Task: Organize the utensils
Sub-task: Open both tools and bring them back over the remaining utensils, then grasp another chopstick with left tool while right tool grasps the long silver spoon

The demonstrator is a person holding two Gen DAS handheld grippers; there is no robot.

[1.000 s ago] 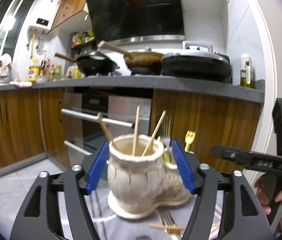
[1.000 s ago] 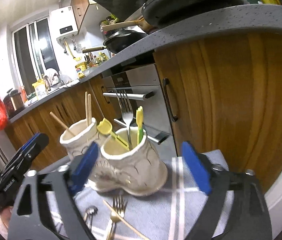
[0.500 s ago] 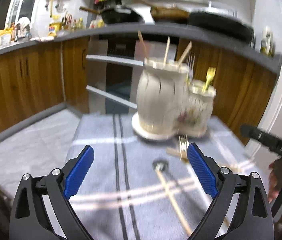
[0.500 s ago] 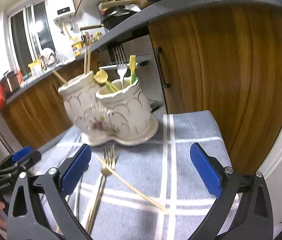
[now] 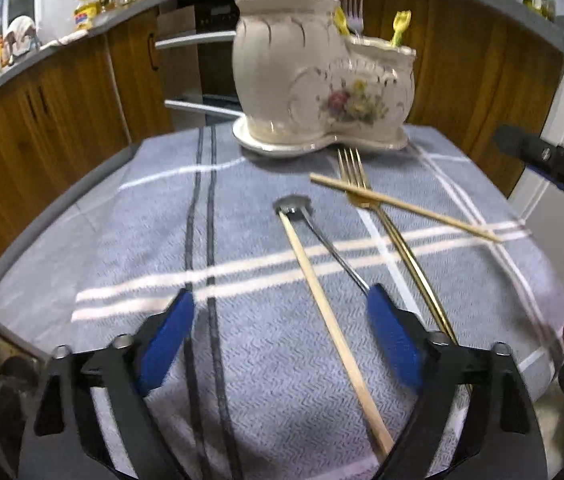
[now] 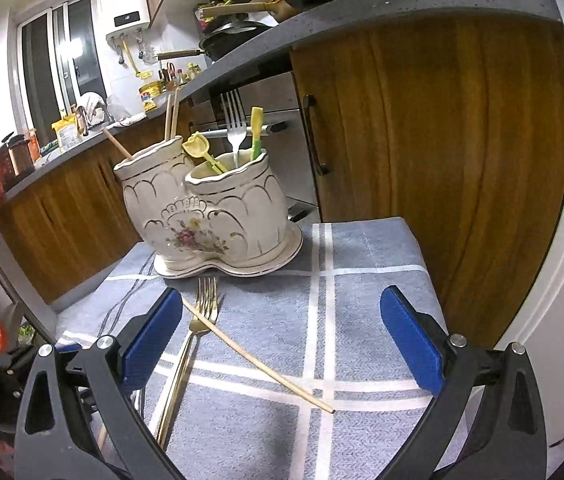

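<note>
Both tongs [image 5: 279, 330] [image 6: 282, 346] wide apart, empty.

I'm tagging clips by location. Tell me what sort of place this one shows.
A home kitchen, most likely. Wooden cabinets sit under a grey countertop that carries pans, and a built-in oven shows behind the ceramic utensil holder.

The surface is covered by a grey-blue striped cloth [image 5: 265, 344]. On it, far, stands a cream ceramic utensil holder [image 5: 322, 80]. Nearer lie a gold fork [image 5: 386, 220] with a chopstick [image 5: 402, 208] across it, a steel spoon [image 5: 322, 236] and another chopstick [image 5: 330, 320].
</note>
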